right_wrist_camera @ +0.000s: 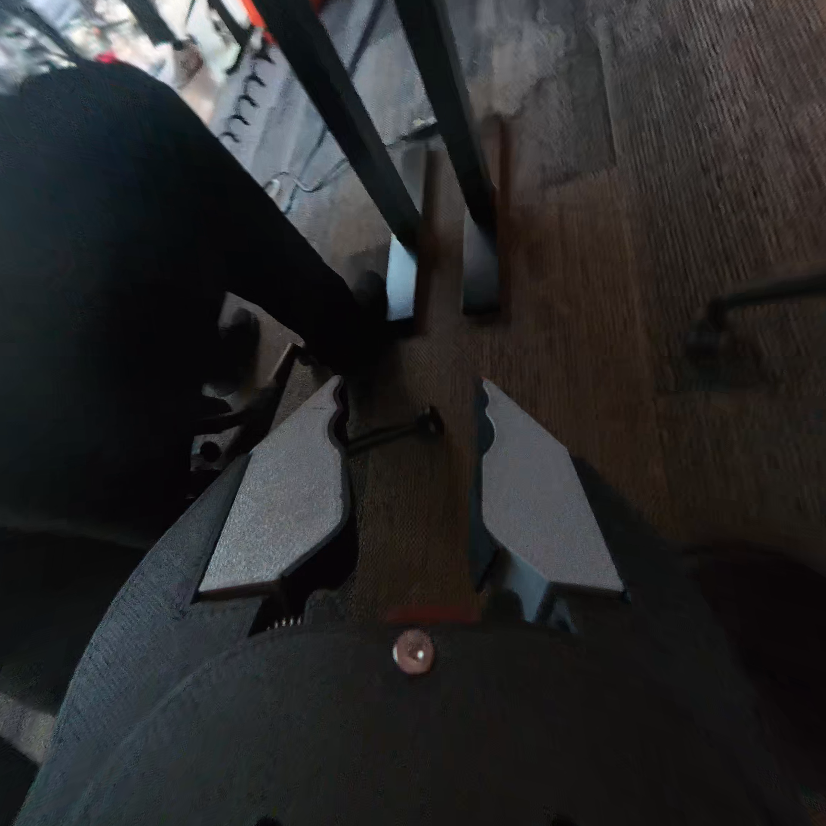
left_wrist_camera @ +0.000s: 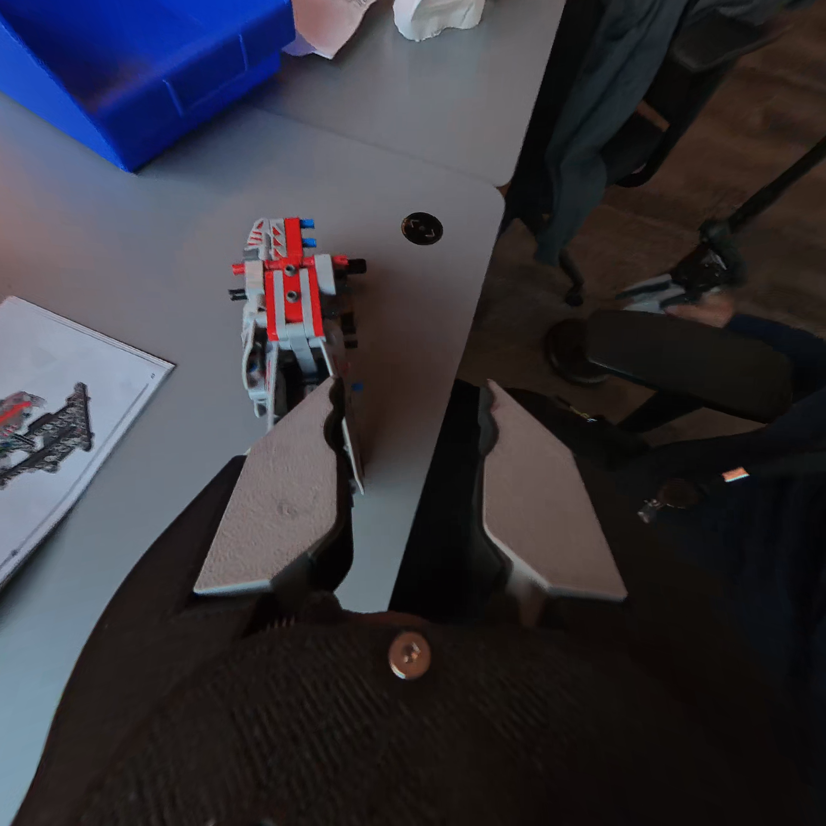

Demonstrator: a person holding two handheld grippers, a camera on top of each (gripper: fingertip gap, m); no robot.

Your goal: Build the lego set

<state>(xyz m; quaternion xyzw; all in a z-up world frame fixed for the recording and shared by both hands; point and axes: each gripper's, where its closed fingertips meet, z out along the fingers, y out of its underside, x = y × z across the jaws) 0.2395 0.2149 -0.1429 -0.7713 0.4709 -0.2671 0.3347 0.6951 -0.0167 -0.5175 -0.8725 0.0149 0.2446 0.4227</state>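
A red, white and black lego model [left_wrist_camera: 292, 308] lies on the grey table [left_wrist_camera: 402, 134], with blue pins at its far end. My left gripper [left_wrist_camera: 413, 384] is open above the table's right edge; its left finger [left_wrist_camera: 286, 491] overlaps the near end of the model. An open instruction booklet [left_wrist_camera: 58, 402] lies at the left. My right gripper [right_wrist_camera: 411, 384] is open and empty, pointed down at brown carpet below the table. A thin black rod-like thing [right_wrist_camera: 393, 431] lies on the carpet between its fingers; I cannot tell what it is.
A blue plastic bin [left_wrist_camera: 134, 67] stands at the table's back left, with white crumpled material [left_wrist_camera: 438, 15] behind. A black chair base [left_wrist_camera: 670, 357] and chair legs stand right of the table. Black table legs [right_wrist_camera: 339, 116] and a dark-clothed leg [right_wrist_camera: 134, 268] show in the right wrist view.
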